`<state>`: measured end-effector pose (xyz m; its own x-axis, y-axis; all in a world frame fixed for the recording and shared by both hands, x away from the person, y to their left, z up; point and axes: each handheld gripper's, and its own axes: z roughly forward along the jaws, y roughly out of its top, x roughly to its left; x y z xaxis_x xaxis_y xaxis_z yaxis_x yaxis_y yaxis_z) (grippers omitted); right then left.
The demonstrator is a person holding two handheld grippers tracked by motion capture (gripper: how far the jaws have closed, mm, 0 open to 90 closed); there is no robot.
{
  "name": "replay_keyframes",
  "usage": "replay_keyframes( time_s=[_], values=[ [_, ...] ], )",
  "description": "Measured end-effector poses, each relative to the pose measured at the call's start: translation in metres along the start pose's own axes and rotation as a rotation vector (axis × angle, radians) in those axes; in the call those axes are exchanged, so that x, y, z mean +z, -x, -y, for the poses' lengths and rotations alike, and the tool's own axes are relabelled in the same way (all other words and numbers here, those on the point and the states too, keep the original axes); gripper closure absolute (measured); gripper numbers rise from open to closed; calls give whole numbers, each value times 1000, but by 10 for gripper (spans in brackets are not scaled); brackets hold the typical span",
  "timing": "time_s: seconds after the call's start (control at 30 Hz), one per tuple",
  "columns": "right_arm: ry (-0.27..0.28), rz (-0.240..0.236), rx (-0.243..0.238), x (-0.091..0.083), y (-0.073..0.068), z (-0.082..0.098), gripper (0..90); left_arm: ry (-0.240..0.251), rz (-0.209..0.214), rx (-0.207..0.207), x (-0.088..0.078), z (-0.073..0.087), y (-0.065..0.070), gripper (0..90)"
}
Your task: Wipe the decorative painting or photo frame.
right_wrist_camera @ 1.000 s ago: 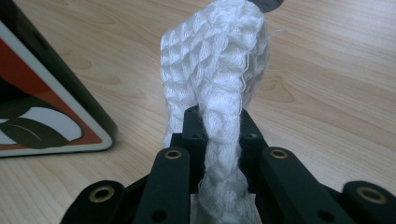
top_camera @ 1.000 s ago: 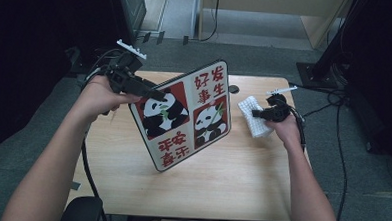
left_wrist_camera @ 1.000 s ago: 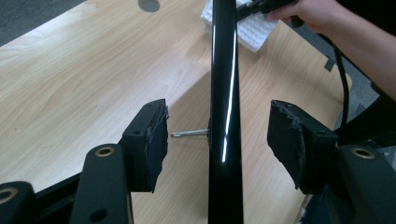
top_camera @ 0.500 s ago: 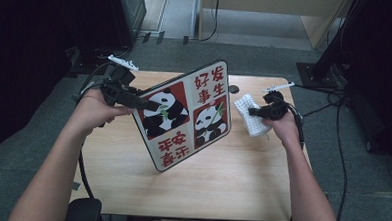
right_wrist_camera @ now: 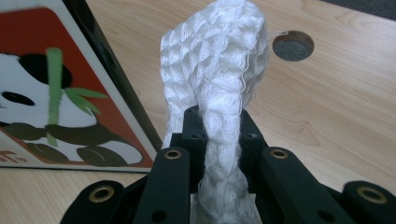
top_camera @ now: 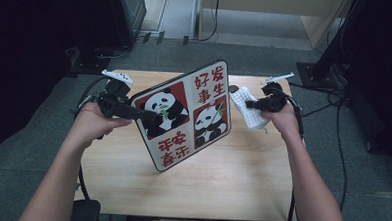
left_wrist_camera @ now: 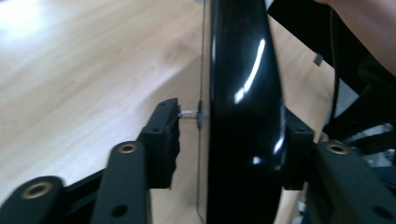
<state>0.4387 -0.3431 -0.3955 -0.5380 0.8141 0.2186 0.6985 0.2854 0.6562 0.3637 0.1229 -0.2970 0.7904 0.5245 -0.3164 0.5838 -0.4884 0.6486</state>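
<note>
Since the earlier frames the left gripper [top_camera: 151, 117] is sitting lower and nearer the panda board [top_camera: 186, 115], and its fingers [left_wrist_camera: 164, 140] have just been closing with the board's edge between them. Right gripper [top_camera: 252, 104] is sitting a bit higher than before, cloth lifted with it.

Panda board is standing tilted on the counter [top_camera: 241, 177], lower corner resting on the wood, printed face turned toward the person. Left gripper is coming in from the board's left side. In the left gripper view the black glossy board edge [left_wrist_camera: 245, 107] is running upright between the two fingers: the right-hand finger [left_wrist_camera: 294, 149] is looking pressed against the board's back, while the left-hand finger is standing just off the front face, a thin gap and a small metal bit showing there. So the fingers are straddling the edge, not fully clamping it.

Right gripper is holding the white cloth [top_camera: 250, 109] off to the right of the board, near its upper right corner, apart from it. In the right gripper view the fingers [right_wrist_camera: 196, 135] are pinching together on the knitted white cloth [right_wrist_camera: 219, 70], which is bunching up and standing above them. Board face [right_wrist_camera: 56, 102] is showing just left of the cloth, and a round hole [right_wrist_camera: 293, 45] in the counter is lying beyond it.
</note>
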Motion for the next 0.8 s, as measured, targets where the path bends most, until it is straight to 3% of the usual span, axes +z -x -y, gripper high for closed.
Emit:
replay_keyframes(
  time_s=[0.1, 0.27, 0.4, 0.53, 0.8],
  values=[
    [-6, -5, -5, -4, -4, -9, 796, 15, -8, -14, 1, 6, -1, 536],
    [3, -18, -7, -12, -11, -22, 795, 30, -11, -3, 2, 14, 0, 559],
    [21, -31, -28, -21, -18, -36, 795, 41, 0, -7, 6, 20, 0, 582],
    [24, -41, -13, -29, -23, -49, 794, 54, 21, -19, 10, 23, -2, 659],
    [20, -47, -32, -42, -34, -70, 794, 80, 40, -13, 12, 24, -2, 680]
  ],
)
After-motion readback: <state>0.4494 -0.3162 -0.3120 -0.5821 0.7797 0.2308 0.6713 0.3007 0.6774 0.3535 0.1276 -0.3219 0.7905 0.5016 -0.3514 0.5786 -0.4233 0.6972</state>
